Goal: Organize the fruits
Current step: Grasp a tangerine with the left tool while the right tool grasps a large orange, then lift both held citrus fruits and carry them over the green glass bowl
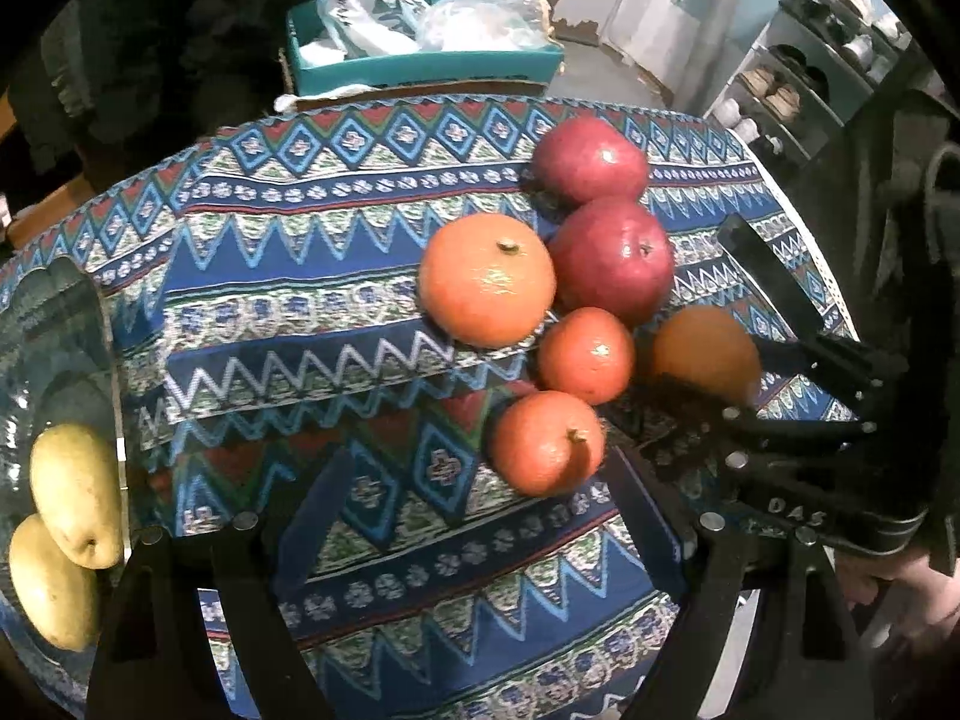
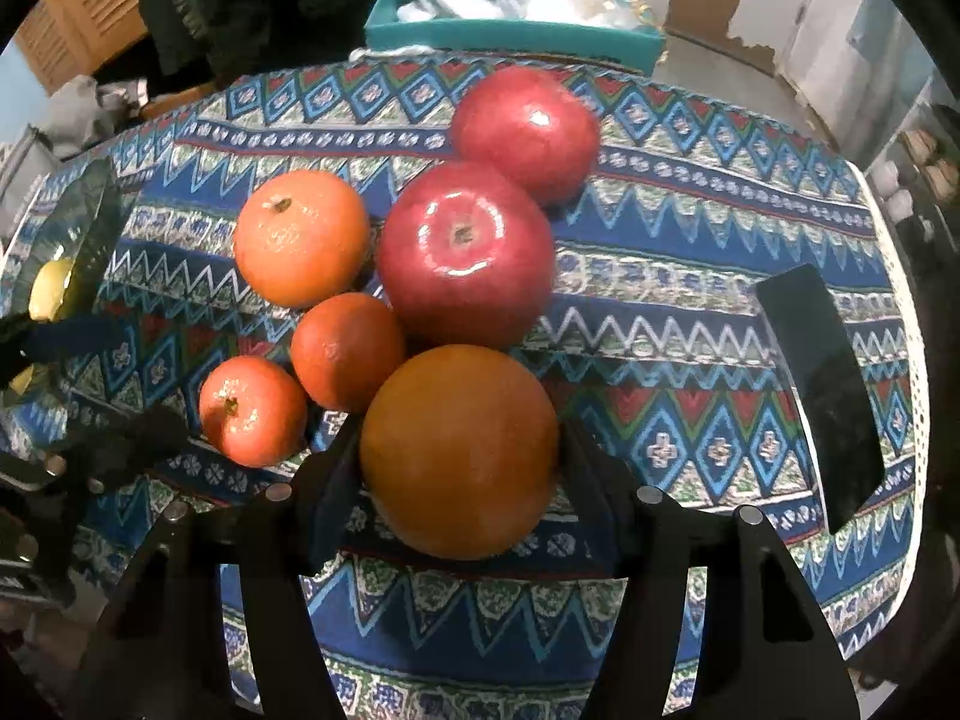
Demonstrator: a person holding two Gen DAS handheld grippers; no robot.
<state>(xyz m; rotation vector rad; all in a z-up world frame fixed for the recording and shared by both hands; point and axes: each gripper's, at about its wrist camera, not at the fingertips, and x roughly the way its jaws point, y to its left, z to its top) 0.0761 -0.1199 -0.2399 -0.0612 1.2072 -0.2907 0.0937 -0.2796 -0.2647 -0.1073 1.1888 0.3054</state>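
Observation:
Two red apples [image 2: 468,252] [image 2: 528,129] and several oranges lie bunched on the patterned tablecloth [image 2: 690,324]. My right gripper [image 2: 459,456] is shut on the large orange [image 2: 459,450], one finger on each side; in the left wrist view it shows at the right [image 1: 714,372] around that orange [image 1: 705,351]. My left gripper [image 1: 447,510] is open and empty, with a small orange [image 1: 546,441] just ahead and right of its fingers. A glass bowl [image 1: 54,330] at the left holds two yellow pears [image 1: 75,492].
A dark phone [image 2: 831,384] lies on the cloth at the right. A teal box [image 1: 420,54] with bags stands behind the table. Shelves with shoes [image 1: 798,84] stand at the far right. The table edge curves off on the right.

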